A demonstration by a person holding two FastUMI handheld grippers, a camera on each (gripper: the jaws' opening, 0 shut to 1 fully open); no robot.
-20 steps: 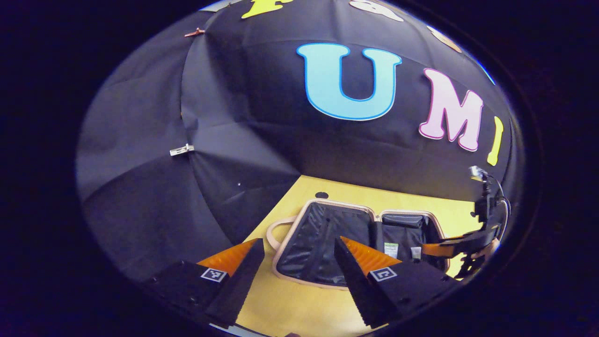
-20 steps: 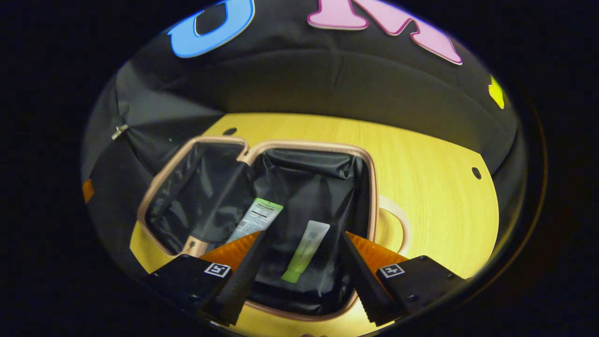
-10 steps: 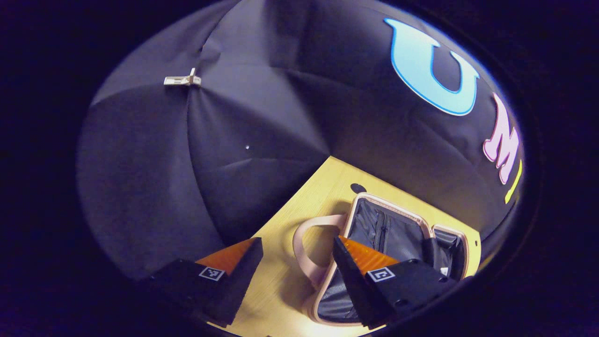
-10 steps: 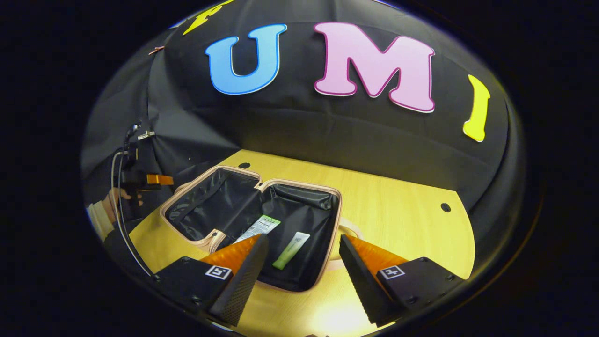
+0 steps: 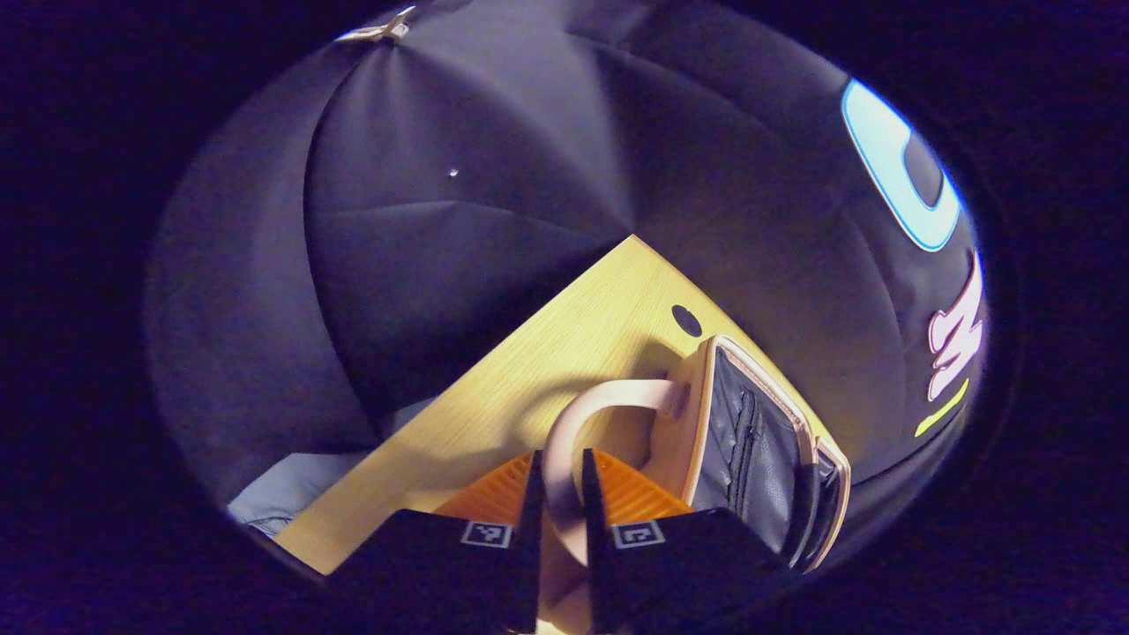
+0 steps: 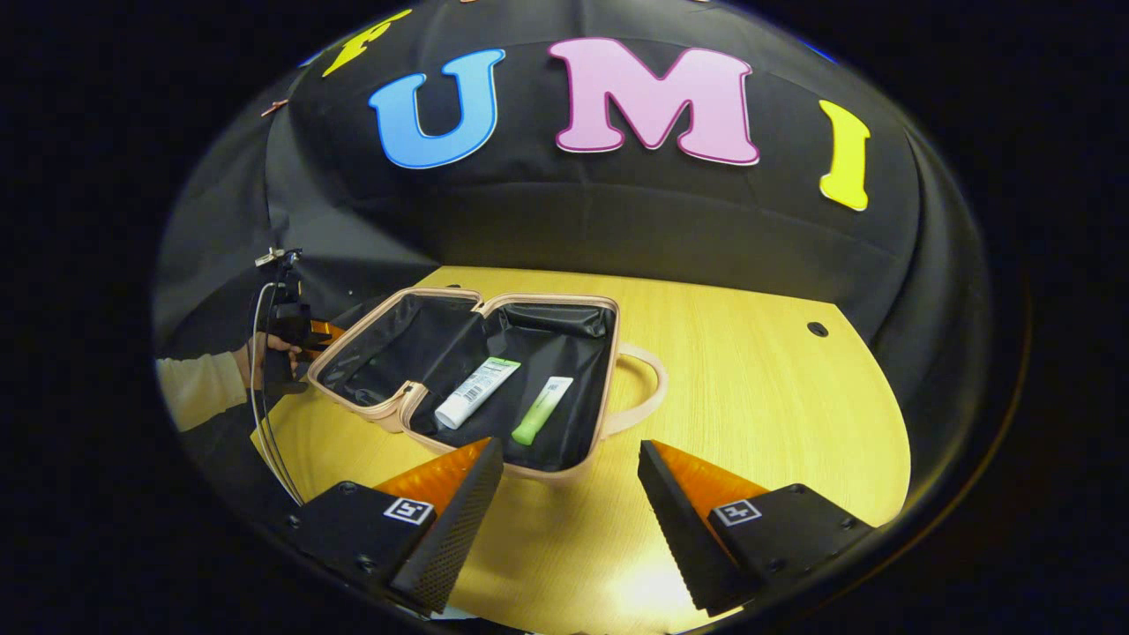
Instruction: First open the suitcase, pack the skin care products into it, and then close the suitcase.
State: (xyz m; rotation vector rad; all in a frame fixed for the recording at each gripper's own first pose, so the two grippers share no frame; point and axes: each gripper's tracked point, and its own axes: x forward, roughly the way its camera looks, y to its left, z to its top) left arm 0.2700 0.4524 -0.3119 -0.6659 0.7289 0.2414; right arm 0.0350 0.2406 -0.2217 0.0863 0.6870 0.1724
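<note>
Since 1.0 s ago the left gripper (image 5: 557, 520) has swung from over the open suitcase (image 6: 494, 388) to its left end, and its 2 fingers, spread wide then, now stand close together with the pink handle (image 5: 564, 441) pinched between them. Over the same interval the right gripper (image 6: 571, 511) has backed away from the case interior and now sits well back over bare table (image 6: 776, 406), fingers spread wide, nothing between them.

Left gripper view: the handle loop passes between the fingertips; both fingers press on it. Just beyond, the pink shell of the case half (image 5: 684, 432) and its black lining with a zipper (image 5: 750, 432) are seen edge-on. A round hole in the tabletop (image 5: 686, 319) lies near the case corner. Pale fabric (image 5: 291, 485) shows below the table edge.

Right gripper view: suitcase lies flat and open on the wooden table, 2 black-lined halves side by side, pink rim all round. In the right half lie 2 tubes: a white tube (image 6: 476, 392) with a green end and a printed label, and a pale green tube (image 6: 542, 409). They are side by side, apart, both tilted the same way. Print on both is too small to read. A second handle (image 6: 648, 388) sticks out at the case's right side. At far left, a hand (image 6: 265, 353) and cream sleeve (image 6: 198, 388) hold the other gripper against the case's left end. Another hole (image 6: 818, 329) in the table at right.

Square black-and-white markers sit on each gripper's finger bases.
</note>
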